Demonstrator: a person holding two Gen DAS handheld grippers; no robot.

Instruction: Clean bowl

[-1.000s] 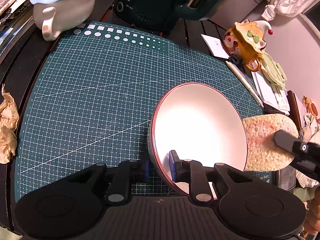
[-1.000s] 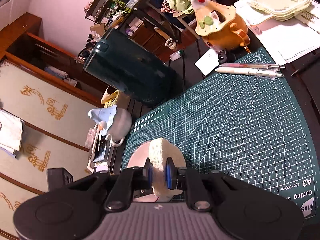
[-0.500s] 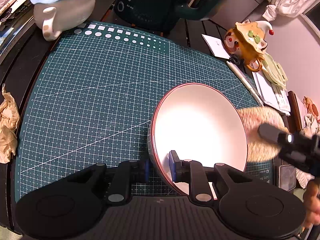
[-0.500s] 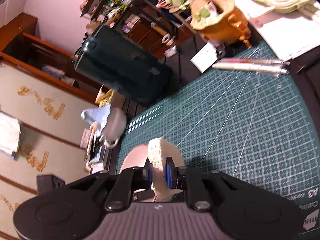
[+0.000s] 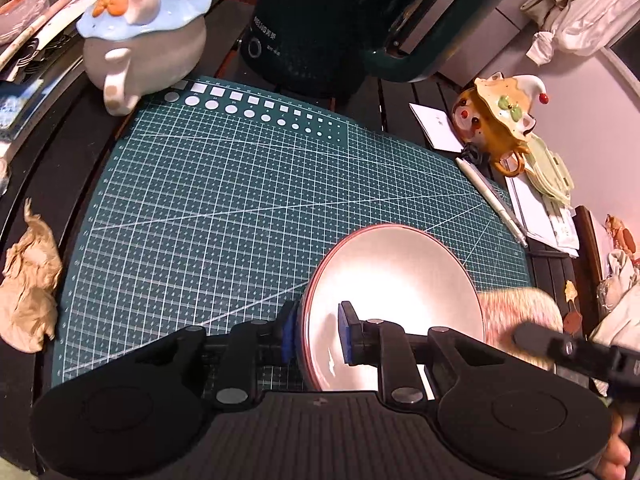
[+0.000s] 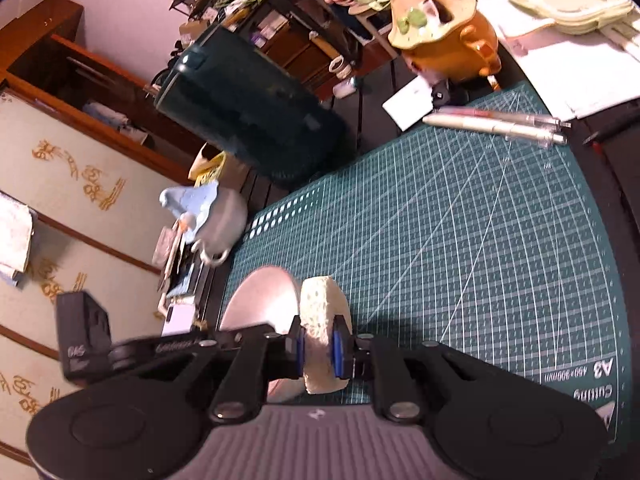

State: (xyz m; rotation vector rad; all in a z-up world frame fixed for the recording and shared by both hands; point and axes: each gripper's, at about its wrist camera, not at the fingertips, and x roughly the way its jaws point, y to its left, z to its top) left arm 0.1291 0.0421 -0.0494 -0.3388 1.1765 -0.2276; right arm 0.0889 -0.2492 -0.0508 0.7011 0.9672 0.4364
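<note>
left gripper [image 5: 318,334] clamps bowl rim, right gripper [image 6: 318,346] squeezes sponge at bowl's right edge

left jaws narrow, one pad outside and one inside the wall of the bowl [image 5: 400,280], which sits tilted on the near right part of the cutting mat [image 5: 240,200], red-brown rim facing the camera. right jaws pinched tight on the pale sponge [image 6: 322,320], blurred in the left view, just beside the bowl's right rim; contact unclear. a bit of a hand shows bottom right in the left view. mat left of and beyond the bowl is bare grid. crumpled paper [image 5: 28,284] off the mat's left edge; pens [image 6: 496,124] along the right edge. far edge crowded: blue-lidded pot [image 5: 144,40], dark green kettle [image 5: 328,24], orange pot [image 5: 500,120].
</note>
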